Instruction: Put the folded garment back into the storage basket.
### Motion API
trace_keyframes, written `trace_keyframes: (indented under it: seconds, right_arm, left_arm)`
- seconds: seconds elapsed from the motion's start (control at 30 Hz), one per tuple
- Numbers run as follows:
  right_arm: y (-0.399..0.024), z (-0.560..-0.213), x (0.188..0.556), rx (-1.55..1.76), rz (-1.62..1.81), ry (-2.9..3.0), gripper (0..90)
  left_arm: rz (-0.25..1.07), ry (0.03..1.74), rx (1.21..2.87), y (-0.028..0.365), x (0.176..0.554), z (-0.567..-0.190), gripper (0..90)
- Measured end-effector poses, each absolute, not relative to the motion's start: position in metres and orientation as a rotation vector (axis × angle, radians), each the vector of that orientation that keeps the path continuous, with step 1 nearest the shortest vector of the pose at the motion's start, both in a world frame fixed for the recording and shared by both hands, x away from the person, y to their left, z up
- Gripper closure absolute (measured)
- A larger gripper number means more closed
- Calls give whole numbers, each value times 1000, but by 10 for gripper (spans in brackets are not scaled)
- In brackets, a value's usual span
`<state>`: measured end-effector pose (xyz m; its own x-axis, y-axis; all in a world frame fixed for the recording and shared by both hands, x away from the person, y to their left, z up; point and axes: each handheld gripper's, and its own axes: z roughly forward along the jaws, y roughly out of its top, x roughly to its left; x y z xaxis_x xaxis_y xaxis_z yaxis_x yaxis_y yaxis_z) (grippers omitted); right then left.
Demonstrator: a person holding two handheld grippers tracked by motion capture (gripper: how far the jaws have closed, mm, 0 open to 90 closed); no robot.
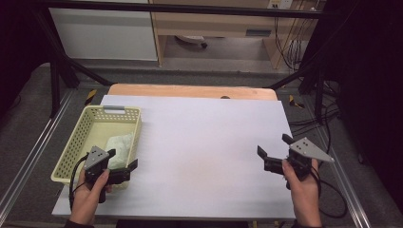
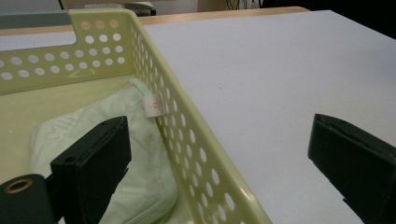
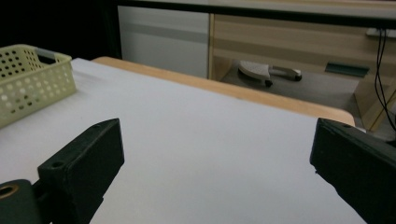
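Lengthwise in basket (image 1: 76,137), pale cloth (image 1: 119,148)

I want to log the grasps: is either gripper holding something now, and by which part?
Nothing is held. The left gripper is open astride the basket wall, above the cloth; the right gripper is open.

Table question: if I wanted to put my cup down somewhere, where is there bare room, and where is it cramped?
The white table is bare from the yellow basket across to the right claw, and back to the wooden edge. The cramped spot is the near left corner: the basket holds a pale folded cloth, and the left claw, open, straddles its right wall.
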<state>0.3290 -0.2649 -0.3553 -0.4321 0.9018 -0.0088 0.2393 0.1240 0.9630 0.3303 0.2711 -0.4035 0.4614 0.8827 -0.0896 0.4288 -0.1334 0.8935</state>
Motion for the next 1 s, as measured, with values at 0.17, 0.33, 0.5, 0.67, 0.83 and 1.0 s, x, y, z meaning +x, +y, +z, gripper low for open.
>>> trace_keyframes:
  seconds: [0.17,0.33,0.5,0.67,0.83,1.0]
  right_arm:
    - [-266,-388,313,1162,1297,1800,33]
    - [-257,-400,312,1158,1306,1850,32]
    - [-238,-418,319,1177,1260,1952,32]
    - [-227,-426,325,1147,1255,2006,33]
    - [-224,-434,333,1166,1318,2028,33]
    - [-225,-434,336,1154,1330,2016,32]
  left_arm:
    - [599,1129,1743,271,330,-403,63]
    - [604,1131,1739,270,329,-403,64]
    - [603,1129,1738,270,330,-402,65]
    - [599,1125,1726,271,328,-401,67]
    - [599,1099,1715,264,325,-394,76]
    - [599,1016,1732,246,316,-384,73]
